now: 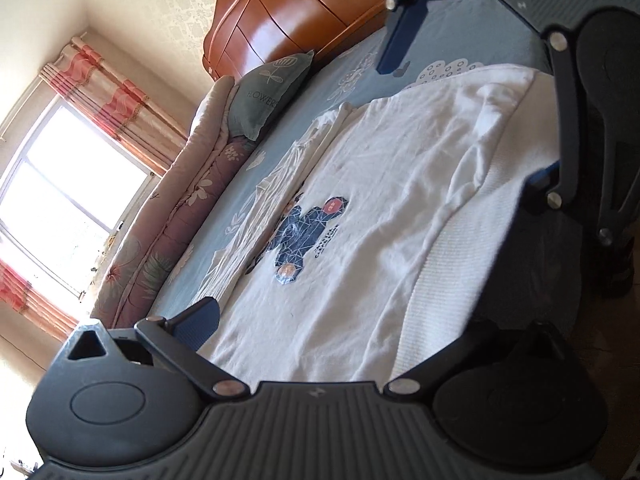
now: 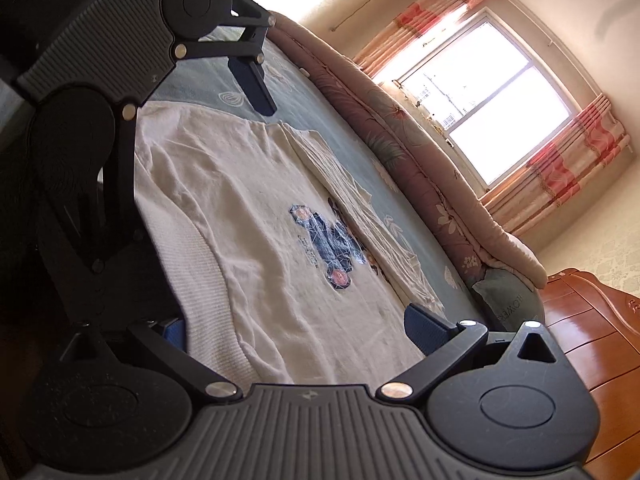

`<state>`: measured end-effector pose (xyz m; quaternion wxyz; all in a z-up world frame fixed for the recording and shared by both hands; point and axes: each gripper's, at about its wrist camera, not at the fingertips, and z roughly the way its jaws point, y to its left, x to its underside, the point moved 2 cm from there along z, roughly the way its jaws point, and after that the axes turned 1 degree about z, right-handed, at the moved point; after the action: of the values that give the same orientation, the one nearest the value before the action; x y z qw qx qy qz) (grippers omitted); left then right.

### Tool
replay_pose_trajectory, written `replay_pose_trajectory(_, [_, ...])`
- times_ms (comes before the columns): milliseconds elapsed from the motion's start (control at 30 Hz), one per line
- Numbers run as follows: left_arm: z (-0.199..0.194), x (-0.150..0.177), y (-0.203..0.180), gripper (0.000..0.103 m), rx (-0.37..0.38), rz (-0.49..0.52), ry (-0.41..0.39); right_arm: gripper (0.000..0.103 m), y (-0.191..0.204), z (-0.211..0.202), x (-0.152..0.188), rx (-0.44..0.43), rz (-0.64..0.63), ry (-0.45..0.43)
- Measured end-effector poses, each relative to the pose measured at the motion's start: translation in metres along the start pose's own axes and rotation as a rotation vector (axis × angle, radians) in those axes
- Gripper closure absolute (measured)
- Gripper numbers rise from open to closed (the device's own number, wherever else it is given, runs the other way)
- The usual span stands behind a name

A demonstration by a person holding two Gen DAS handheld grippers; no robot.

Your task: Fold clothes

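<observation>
Both the left gripper (image 1: 312,332) and the right gripper (image 2: 292,336) gape wide with nothing held, low over the near edge of the white sweatshirt (image 1: 360,208), so a pinch there could miss the under layer and make a crooked fold.

1. Left wrist cam is sitting low at the bed (image 1: 340,80) edge, looking across it, close to the white top (image 1: 360,220).
2. Right wrist cam is looking from the opposite end.
3. Both are seeing the top (image 2: 260,220), window (image 1: 60,200).
</observation>
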<state>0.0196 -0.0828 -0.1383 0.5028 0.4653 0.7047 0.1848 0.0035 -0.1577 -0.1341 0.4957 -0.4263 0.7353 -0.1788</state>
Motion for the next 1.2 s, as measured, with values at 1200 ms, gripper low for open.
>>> replay_pose_trajectory(1200, [0.01,0.021,0.004,0.001,-0.163,0.105,0.071,0.0,-0.002,0.025,0.033,0.263,-0.059,0.079])
